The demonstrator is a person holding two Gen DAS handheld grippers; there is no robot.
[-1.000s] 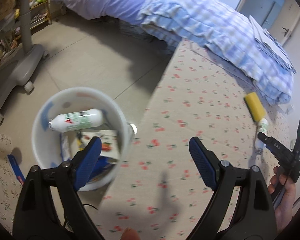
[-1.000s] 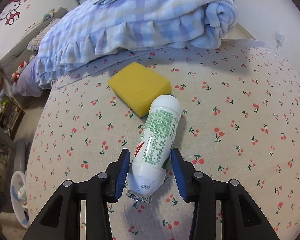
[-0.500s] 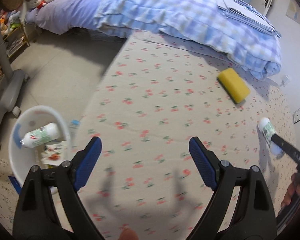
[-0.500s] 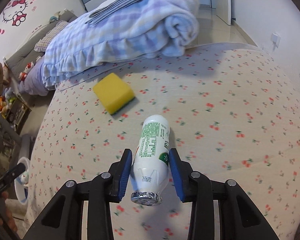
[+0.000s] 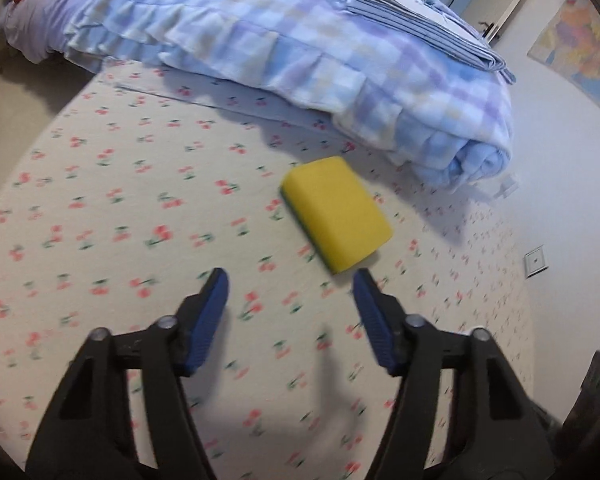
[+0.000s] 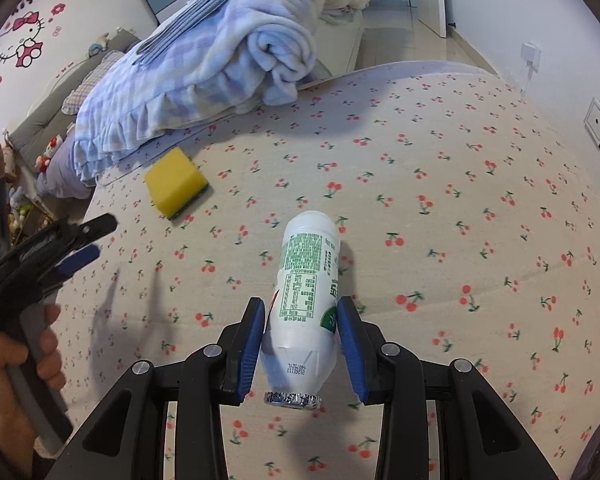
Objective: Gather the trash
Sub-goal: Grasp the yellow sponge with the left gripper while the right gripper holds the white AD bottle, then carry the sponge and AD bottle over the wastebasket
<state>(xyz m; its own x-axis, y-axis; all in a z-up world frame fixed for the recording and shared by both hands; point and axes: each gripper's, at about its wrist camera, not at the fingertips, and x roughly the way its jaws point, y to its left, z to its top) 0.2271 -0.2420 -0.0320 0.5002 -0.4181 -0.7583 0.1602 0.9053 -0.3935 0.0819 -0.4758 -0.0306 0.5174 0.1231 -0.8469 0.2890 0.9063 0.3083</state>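
The bed [image 6: 440, 208], under a cherry-print sheet, carries a folded checked blanket [image 5: 284, 40] pushed to its far side, which leaves the trash lying in open reach. A yellow sponge [image 5: 336, 214] lies flat on the sheet just ahead of the left claw [image 5: 288, 286], which is spread wide and empty, likely lining up to take it. The right claw [image 6: 300, 314] is closed on a white bottle [image 6: 306, 292], gripping it near the foil-capped end and holding it above the sheet.

I note a glossy white plastic bottle [image 6: 306, 300] with crinkled foil seal [image 6: 293, 399], matt porous yellow foam sponge [image 5: 336, 213], fleecy checked blue blanket [image 5: 320, 52], cherry-print woven cotton sheet [image 5: 100, 208], ribbed blue rubbery finger pads [image 5: 210, 316].
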